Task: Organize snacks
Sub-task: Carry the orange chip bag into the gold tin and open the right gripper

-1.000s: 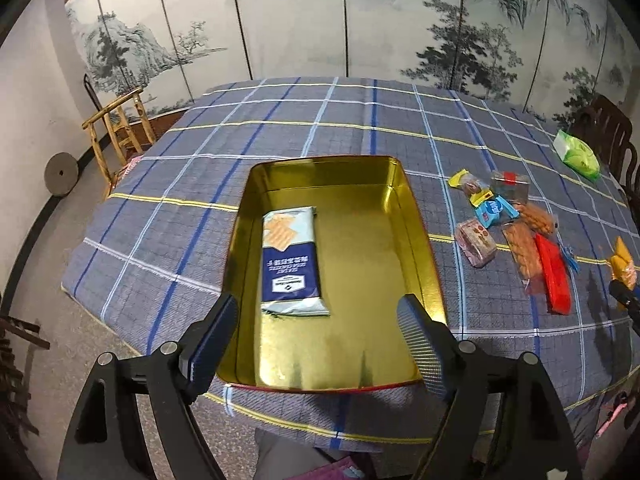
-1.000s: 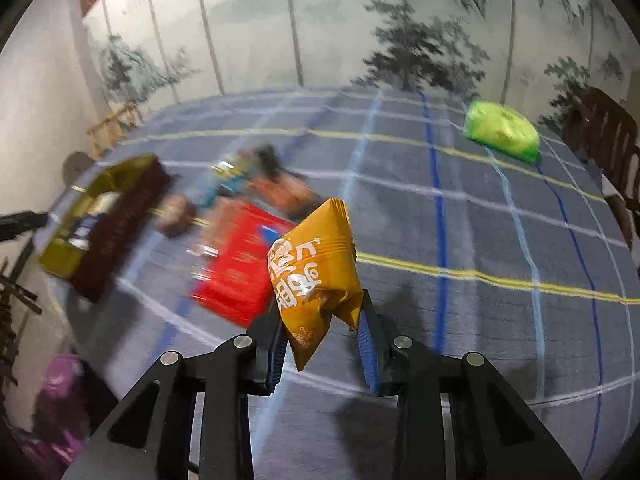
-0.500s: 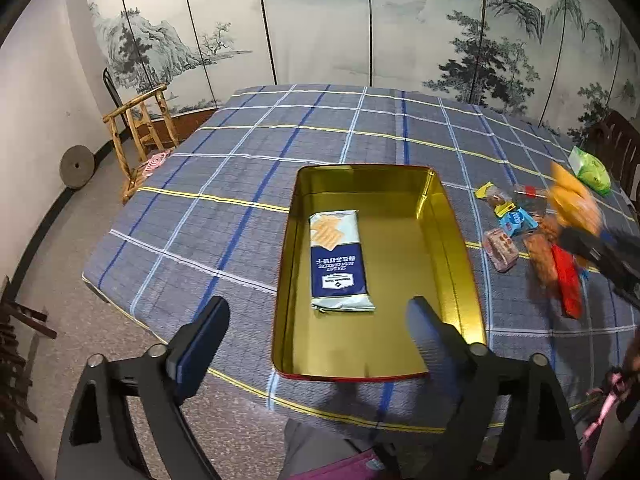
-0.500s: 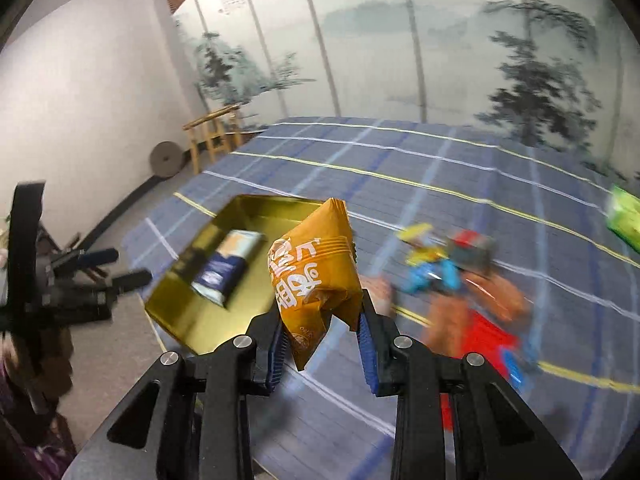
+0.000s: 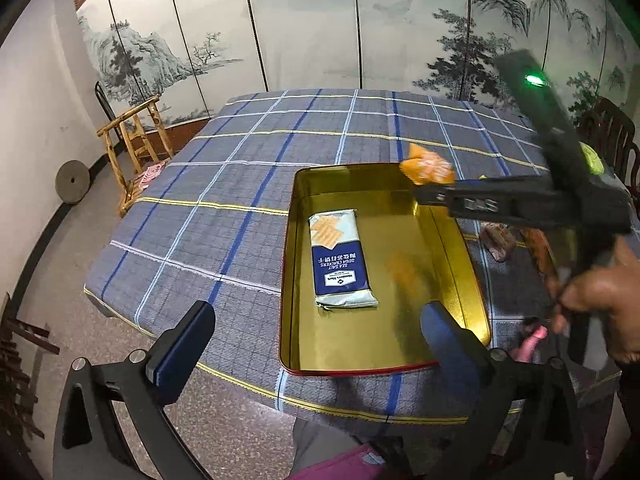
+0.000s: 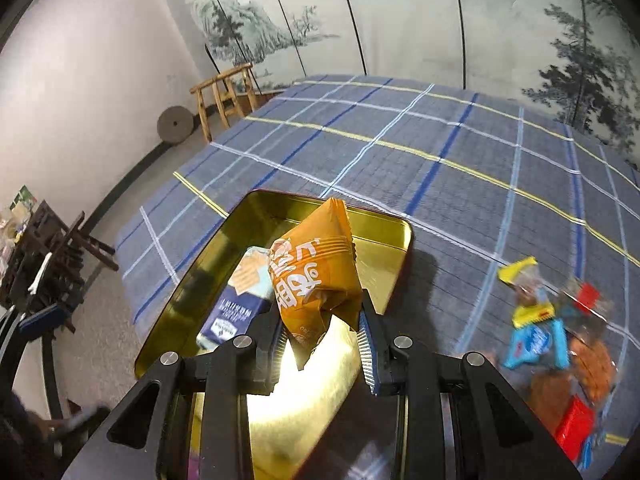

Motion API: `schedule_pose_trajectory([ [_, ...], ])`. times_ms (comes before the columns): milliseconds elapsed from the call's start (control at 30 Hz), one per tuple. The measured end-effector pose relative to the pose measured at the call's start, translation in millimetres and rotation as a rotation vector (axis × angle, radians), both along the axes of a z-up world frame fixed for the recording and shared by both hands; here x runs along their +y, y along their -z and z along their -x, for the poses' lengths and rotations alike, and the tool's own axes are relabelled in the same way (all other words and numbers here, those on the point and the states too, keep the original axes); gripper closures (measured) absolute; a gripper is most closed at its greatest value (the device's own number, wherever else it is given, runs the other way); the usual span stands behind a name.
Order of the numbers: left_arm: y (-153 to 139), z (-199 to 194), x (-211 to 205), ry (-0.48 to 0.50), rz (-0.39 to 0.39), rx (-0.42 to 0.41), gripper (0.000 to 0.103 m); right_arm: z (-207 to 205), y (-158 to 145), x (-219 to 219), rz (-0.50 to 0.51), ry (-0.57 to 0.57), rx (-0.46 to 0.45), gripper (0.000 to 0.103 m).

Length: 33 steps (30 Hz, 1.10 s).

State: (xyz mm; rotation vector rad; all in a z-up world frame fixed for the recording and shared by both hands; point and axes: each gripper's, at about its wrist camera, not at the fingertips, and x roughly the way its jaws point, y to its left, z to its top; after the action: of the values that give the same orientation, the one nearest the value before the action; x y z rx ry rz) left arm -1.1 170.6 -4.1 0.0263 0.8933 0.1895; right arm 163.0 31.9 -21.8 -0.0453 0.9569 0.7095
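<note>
Far to your left, past the table edge, a wooden chair [image 5: 134,148] stands on the floor with a round stone disc [image 5: 72,176] leaning on the wall beside it. The plaid tablecloth [image 5: 224,216] covers the table in front of you.

Your left gripper [image 5: 316,344] hangs over the near table edge with its jaws spread wide and nothing between them; its left finger sits over the bare cloth and its right finger over the near right corner of the gold tin [image 5: 292,264].

The tin lies open on the cloth. Inside it, toward its left side, a blue and white cracker pack [image 5: 340,258] lies flat along the tin's length. The rest of the tin floor shows bare gold.

Your right gripper [image 6: 322,338] is over the tin, reaching in from the right side. Its jaws are closed most of the way on the lower end of the orange snack bag [image 6: 316,276], which stands up from between the fingers and hangs above the tin's far right part, not touching the floor of the tin. In the left wrist view the same bag [image 5: 427,168] shows blurred at the tin's far right corner, at the tip of the gripper held by your right hand [image 5: 600,292].

To the right of the tin, the remaining snacks [image 6: 560,340] lie in a loose cluster on the cloth: yellow, blue, orange-brown and red packets, touching or overlapping one another, too blurred to name singly.
</note>
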Motion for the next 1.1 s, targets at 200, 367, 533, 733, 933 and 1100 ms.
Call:
schedule_pose_trajectory([
  [200, 8.6, -4.6, -8.3, 0.022, -0.085, 0.041, 0.001, -17.5, 13.8, 24.4, 0.046, -0.005, 0.033, 0.07],
  [367, 10.6, -3.7, -4.8, 0.052, -0.052, 0.035, 0.001, -29.3, 23.0, 37.2, 0.084, -0.001, 0.046, 0.07],
  [533, 14.0, -6.8, -1.6, 0.058, -0.038, 0.041, 0.001, -36.6, 30.9, 43.3, 0.099, 0.008, 0.061, 0.07],
  [733, 17.9, -9.4, 2.3, 0.057, -0.029, 0.051, 0.001, -42.4, 36.0, 51.6, 0.12, 0.005, 0.067, 0.069],
  [933, 21.2, -10.7, 6.5, 0.053, -0.023, 0.056, 0.001, -44.7, 36.7, 60.2, 0.12, -0.001, 0.068, 0.069],
  [1100, 23.1, -10.9, 9.7, 0.049, -0.015, 0.064, 0.001, -45.2, 37.2, 65.6, 0.122, -0.005, 0.071, 0.069],
])
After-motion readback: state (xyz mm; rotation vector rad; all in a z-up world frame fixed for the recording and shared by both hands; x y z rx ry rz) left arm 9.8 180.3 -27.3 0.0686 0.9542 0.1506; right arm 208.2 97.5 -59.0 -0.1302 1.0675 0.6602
